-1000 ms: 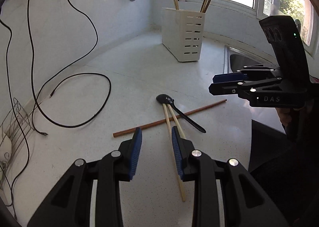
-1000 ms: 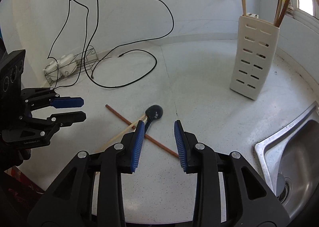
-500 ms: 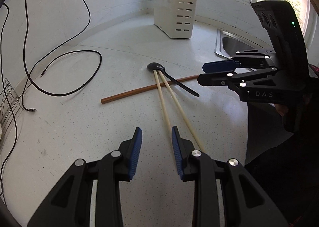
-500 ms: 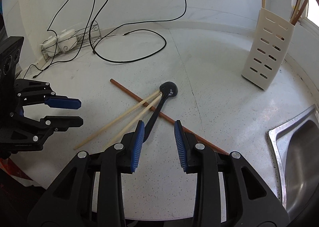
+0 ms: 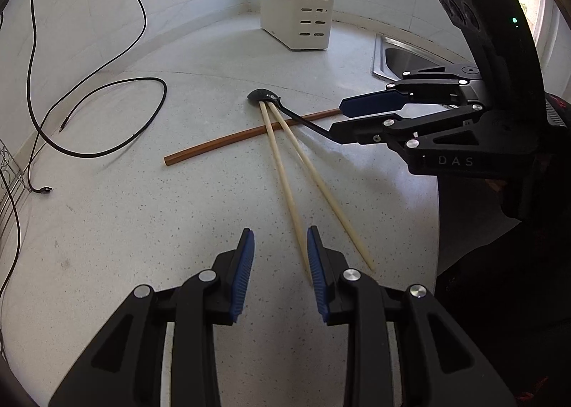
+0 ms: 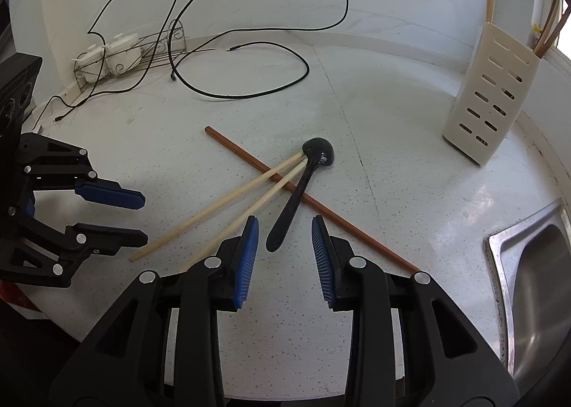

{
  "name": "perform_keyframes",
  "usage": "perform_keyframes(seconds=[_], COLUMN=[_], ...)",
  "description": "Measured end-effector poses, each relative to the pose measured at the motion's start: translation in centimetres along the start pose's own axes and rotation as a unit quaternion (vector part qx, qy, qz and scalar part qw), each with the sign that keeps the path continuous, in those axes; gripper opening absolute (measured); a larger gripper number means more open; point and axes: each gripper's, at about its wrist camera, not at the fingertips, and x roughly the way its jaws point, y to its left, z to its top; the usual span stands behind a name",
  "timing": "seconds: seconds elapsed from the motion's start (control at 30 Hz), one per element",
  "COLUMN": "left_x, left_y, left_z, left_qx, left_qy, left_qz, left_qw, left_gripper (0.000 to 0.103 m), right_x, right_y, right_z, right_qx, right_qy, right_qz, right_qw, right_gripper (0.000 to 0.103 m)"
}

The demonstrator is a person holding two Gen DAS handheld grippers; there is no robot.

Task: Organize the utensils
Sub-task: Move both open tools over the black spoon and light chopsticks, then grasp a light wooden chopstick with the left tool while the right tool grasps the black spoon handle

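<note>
Nearest in the left wrist view, the left gripper (image 5: 280,257), black with ribbed blue pads, tilts steeply down over a pale speckled stone countertop (image 5: 142,228). Its tongs stand partly spread with nothing between them; the near end of one of two pale wooden chopsticks (image 5: 285,189) lies just beside its right-hand pad, so this gripper seems lined up to take that stick.

In the right wrist view, the right gripper (image 6: 283,251) is built the same and tilts down likewise. Its tongs are also partly spread and empty. The handle tip of a black plastic spoon (image 6: 298,192) lies on the counter just ahead of the gap between them, which suggests the spoon is its target.

The loose utensils lie in a crossed heap mid-counter. The two pale chopsticks fan out from the spoon's bowl toward the person. A single reddish-brown chopstick (image 6: 271,175) runs slantwise under them and under the spoon's handle. Being stacked this way, the upper pieces probably have to come off first.

Farther back, near the wall, stands a cream slotted plastic utensil holder (image 6: 489,100). It is upright and already holds several chopsticks, so it is likely where the loose ones belong. A steel sink (image 6: 535,282) lies to the right, and a black cable (image 6: 249,85) loops across the counter to the left.
</note>
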Motion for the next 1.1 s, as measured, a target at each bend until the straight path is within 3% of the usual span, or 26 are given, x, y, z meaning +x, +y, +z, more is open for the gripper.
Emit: perform_keyframes(seconds=[0.67, 1.1], left_x=[0.5, 0.9], left_y=[-0.1, 0.6], left_z=[-0.4, -0.3], left_qx=[0.006, -0.017], left_qy=[0.012, 0.013], left_qz=[-0.001, 0.015], left_qw=[0.9999, 0.9997], left_gripper=[0.03, 0.01], right_x=[1.6, 2.5], right_y=[1.4, 1.0], right_z=[-0.5, -0.6], right_qx=[-0.047, -0.048], right_qy=[0.011, 0.016], right_qz=[-0.031, -0.037], right_qw=[0.998, 0.998], right_gripper=[0.023, 0.012])
